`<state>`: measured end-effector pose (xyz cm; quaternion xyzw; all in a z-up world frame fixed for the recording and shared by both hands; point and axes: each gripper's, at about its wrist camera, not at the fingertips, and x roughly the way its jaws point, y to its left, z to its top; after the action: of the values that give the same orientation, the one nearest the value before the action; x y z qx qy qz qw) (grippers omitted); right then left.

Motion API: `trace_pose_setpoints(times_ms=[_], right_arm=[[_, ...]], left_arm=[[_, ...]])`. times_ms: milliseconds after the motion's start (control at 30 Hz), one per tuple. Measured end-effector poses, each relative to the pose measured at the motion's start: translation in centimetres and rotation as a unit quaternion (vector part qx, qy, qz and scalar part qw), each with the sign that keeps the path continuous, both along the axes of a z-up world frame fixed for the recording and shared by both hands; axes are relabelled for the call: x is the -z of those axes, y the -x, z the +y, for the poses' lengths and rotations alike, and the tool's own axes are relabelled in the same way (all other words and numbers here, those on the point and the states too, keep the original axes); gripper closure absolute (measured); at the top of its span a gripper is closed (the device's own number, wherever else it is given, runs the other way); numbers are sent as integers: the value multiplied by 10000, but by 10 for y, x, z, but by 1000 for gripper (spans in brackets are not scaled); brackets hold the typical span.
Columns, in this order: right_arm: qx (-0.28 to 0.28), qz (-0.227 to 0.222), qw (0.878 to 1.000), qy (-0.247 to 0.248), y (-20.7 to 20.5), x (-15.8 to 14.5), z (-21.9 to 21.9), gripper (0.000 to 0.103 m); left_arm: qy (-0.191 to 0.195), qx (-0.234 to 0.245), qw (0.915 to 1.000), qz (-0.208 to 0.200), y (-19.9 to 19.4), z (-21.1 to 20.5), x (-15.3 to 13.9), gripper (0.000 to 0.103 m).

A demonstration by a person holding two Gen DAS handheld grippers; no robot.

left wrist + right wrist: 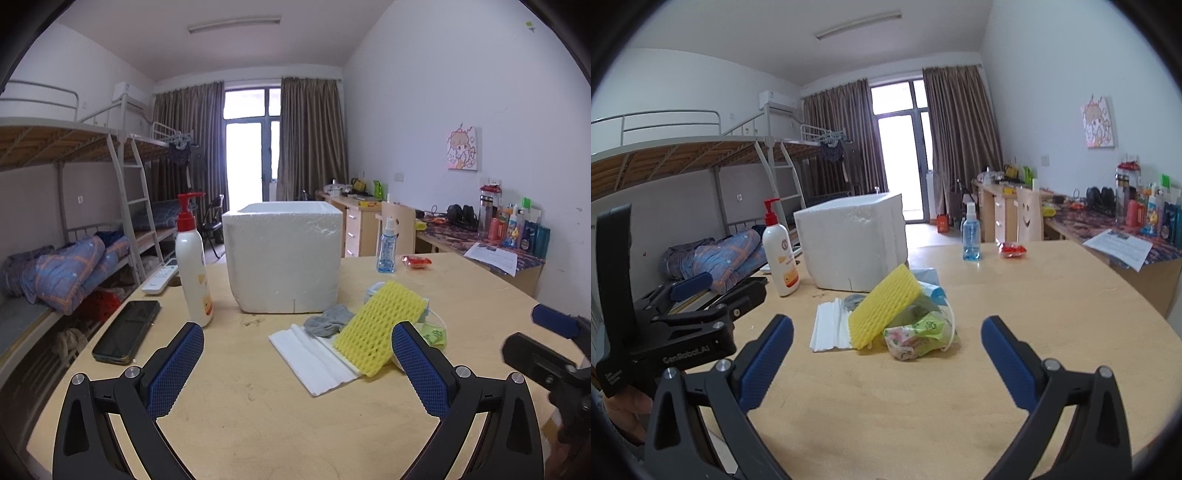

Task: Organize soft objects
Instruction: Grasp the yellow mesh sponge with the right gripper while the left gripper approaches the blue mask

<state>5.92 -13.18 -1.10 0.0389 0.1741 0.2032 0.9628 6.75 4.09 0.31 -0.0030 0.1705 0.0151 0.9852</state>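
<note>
wooden table (258, 424), foam box (284, 258), soft pile (905, 321)

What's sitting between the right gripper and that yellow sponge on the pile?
Nothing visible. The right gripper is open with bare table ahead of it, and the yellow sponge leans on top of the pile, facing it, uncovered.

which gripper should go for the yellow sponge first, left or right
Probably left. The yellow sponge lies just beyond the open left gripper, against its right finger. The open right gripper faces the pile too, with the sponge farther ahead-left.
</note>
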Motion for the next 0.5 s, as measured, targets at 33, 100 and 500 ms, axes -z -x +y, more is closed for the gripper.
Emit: trace_pose_setpoints(times_ms=[33,100,500], right_arm=[[-5,83,10000,-19,-6,0,2,0],[14,269,9996,-49,-18,2,5,0],[-394,875,9954,-73,-65,14,31,10]], left_arm=[[25,-10,10000,47,-4,2,0,1],[50,-30,9999,88,-8,5,-1,1],[150,-256,9991,303,-39,24,5,1]])
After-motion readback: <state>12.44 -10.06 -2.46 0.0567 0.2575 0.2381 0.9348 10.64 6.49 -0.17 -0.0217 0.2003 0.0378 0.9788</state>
